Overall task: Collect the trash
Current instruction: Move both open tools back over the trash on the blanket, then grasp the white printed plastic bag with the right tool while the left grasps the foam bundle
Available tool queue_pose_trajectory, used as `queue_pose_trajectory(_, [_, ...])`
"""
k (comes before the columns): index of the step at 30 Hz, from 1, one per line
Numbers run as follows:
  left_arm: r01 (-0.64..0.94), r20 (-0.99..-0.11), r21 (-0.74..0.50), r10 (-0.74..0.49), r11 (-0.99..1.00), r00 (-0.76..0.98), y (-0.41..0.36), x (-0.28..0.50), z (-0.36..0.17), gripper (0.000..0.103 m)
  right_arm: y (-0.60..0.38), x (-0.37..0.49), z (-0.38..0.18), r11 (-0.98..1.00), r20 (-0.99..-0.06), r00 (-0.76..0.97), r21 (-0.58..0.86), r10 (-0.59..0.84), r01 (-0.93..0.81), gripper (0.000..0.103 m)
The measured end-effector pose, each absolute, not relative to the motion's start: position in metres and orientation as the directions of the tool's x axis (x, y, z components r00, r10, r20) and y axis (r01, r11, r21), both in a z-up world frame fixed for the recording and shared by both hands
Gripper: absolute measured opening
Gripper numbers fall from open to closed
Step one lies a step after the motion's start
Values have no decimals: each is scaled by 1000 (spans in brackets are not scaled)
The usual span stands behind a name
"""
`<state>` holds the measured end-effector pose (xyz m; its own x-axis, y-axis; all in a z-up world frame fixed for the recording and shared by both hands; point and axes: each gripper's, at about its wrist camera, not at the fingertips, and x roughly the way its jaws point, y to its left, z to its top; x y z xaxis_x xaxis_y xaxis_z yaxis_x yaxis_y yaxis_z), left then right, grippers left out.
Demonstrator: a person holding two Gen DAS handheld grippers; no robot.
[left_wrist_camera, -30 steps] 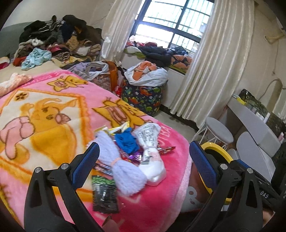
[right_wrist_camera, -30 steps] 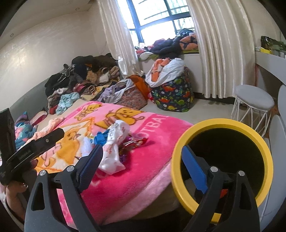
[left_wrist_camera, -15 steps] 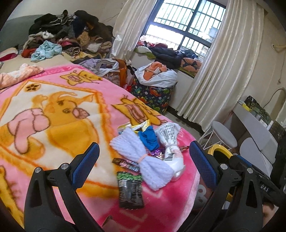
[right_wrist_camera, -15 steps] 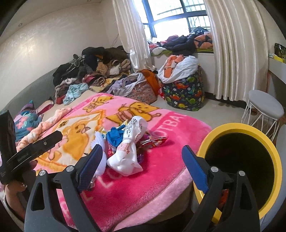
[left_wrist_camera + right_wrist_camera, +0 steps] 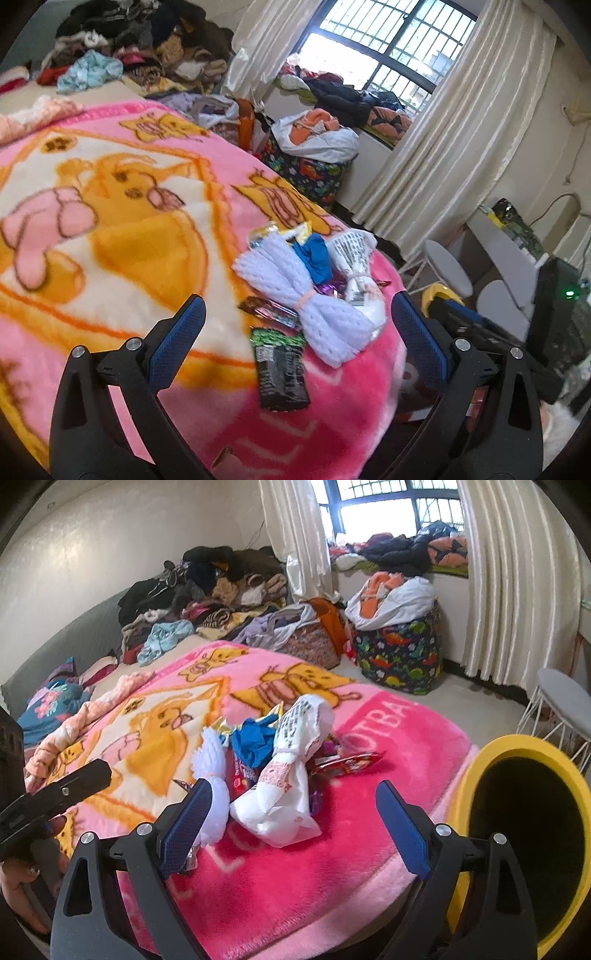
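Change observed: Across the last second I brought both grippers lower and closer to the litter pile; in both wrist views the pile grew larger and moved toward the centre. Nothing on the bed shifted.

Meaning for task: I judged this an approach only. No piece had been collected from the blanket yet, and the first pick was still ahead.

Left gripper [image 5: 293, 334]: jaws stood wide apart with nothing between the pads, poised above the dark green-topped wrapper [image 5: 280, 371], not touching it.

Right gripper [image 5: 293, 825]: jaws stood near their widest and held nothing; the knotted white plastic bag [image 5: 280, 794] lay just ahead, between the pad lines but clear of them.

Trash location: heaped on the pink cartoon blanket [image 5: 110, 236] near the bed's corner. It comprised a white mesh bundle [image 5: 306, 295] tied at its middle, a blue crumpled piece [image 5: 314, 256], a red snack wrapper [image 5: 347, 762], and further foil wrappers beneath.

Container, bin: the yellow-rimmed bin [image 5: 476, 771] stood just beside the bed's corner, at my right. Its interior read black; I could not tell its contents.

Container, other: a dinosaur-print basket [image 5: 399, 653] by the window held clothing under a white bag; I judged it not part of the task.
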<state>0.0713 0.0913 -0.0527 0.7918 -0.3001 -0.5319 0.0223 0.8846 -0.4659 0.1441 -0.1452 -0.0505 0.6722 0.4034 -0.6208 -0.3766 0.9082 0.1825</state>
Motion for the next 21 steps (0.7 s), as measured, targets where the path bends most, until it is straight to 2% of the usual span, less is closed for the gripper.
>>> queue_pose_trajectory(6, [85, -546, -518, -405, 851, 733, 76, 83, -64, 81, -141, 162, -69, 909, -663, 630, 212, 404, -359, 87])
queue_pose_trajectory(8, [100, -556, -526, -431, 844, 711, 71, 86, -69, 72, -141, 167, -74, 907, -671, 619, 227, 409, -354, 84])
queue_pose_trajectory(12, [115, -572, -549, -473, 828, 670, 61, 94, -80, 63, -141, 177, -80, 903, -686, 596, 241, 418, -356, 79])
queue_pose_trajectory(21, [92, -627, -560, -493, 824, 603, 55, 107, -102, 45, -144, 192, -88, 884, -689, 562, 283, 457, -371, 71])
